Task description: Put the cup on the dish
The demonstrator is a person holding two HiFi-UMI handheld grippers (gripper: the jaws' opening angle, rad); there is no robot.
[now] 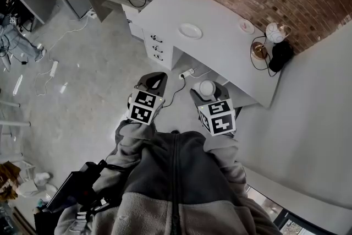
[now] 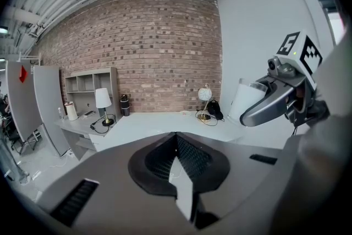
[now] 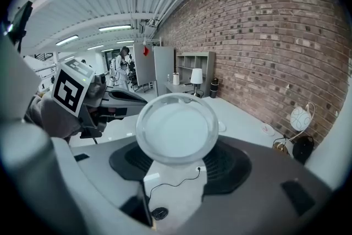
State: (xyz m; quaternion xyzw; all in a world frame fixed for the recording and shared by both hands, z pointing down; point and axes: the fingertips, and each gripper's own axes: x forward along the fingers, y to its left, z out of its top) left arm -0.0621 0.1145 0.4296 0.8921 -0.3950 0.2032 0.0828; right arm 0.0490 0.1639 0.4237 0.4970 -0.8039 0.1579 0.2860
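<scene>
The right claw was clamped around the cup and held it up in the air, near the front edge of the desk. The dish lay on the desk, ahead of that claw and a little to the left, well apart from the cup. The left claw was squeezed shut with nothing in it, so I think the right arm had to carry the cup forward.

The head view looks steeply down onto the left gripper and right gripper. Each gripper view faces along its jaws, and all three share the desk ahead.
</scene>
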